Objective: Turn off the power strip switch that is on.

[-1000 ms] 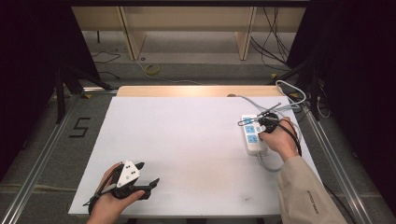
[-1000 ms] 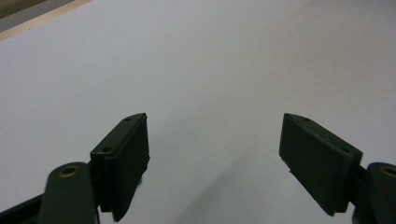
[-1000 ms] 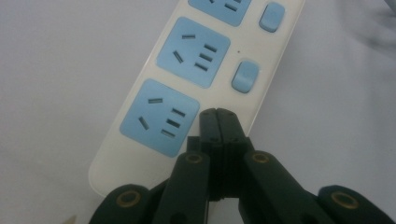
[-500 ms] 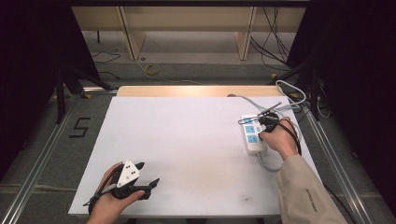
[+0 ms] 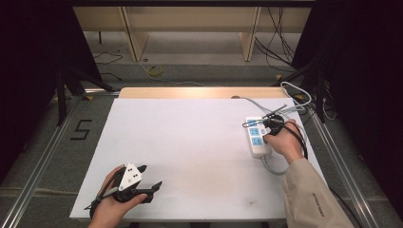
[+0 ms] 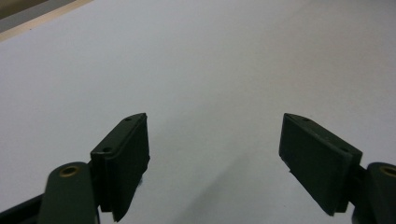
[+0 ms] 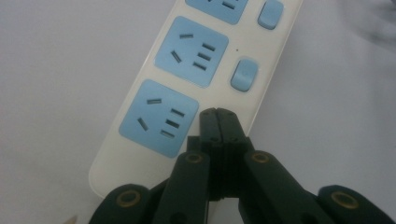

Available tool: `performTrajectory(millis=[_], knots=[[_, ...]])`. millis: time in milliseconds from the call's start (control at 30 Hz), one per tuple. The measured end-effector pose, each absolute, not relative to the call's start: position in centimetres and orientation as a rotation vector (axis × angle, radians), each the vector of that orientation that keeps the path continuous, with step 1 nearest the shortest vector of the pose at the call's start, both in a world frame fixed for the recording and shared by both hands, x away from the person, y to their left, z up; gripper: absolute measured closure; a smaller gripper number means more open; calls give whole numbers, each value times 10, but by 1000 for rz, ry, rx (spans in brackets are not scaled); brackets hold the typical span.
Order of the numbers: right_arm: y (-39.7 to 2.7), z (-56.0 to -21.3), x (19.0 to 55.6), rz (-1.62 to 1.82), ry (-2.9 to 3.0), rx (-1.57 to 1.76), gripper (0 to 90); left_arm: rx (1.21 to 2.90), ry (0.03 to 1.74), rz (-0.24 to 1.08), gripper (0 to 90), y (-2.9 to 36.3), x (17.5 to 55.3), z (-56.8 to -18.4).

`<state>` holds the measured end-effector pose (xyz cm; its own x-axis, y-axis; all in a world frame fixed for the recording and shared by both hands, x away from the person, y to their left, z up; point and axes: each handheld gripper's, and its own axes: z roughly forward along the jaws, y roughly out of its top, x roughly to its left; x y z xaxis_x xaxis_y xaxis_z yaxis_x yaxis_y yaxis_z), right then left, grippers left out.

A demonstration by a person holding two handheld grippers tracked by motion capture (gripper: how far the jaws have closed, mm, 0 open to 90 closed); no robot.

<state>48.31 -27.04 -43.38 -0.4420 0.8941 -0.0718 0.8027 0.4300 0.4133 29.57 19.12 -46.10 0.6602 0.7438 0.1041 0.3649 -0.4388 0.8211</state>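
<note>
From the high view, we see little change over the last second: both hands sit where they sat in the earlier frames. The power strip (image 5: 256, 137) lies near the right edge of the white table (image 5: 190, 142), with our right gripper (image 5: 272, 123) poised over its near half. The left gripper (image 5: 151, 189) rests at the near left corner, well apart from the strip.

In the left gripper view, our left gripper's jaws stand wide apart with nothing between them (just bare table beneath).

In the right gripper view, the right gripper (image 7: 217, 112) has its jaws pressed together on nothing, the tip over the strip's body (image 7: 196, 79) beside the nearest blue socket (image 7: 159, 116), just short of a blue switch (image 7: 243, 74). Whether the tip touches the casing we cannot tell.

With nothing moving, we judge the hand is lining up to press that switch, which looks not yet pushed.
</note>
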Motion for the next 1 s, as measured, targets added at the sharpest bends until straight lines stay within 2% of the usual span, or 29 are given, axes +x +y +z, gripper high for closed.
performTrajectory(millis=[1000], knots=[[-276,-436,479,546,2374,1483,900,2058,863,585,243,191,296,-462]])
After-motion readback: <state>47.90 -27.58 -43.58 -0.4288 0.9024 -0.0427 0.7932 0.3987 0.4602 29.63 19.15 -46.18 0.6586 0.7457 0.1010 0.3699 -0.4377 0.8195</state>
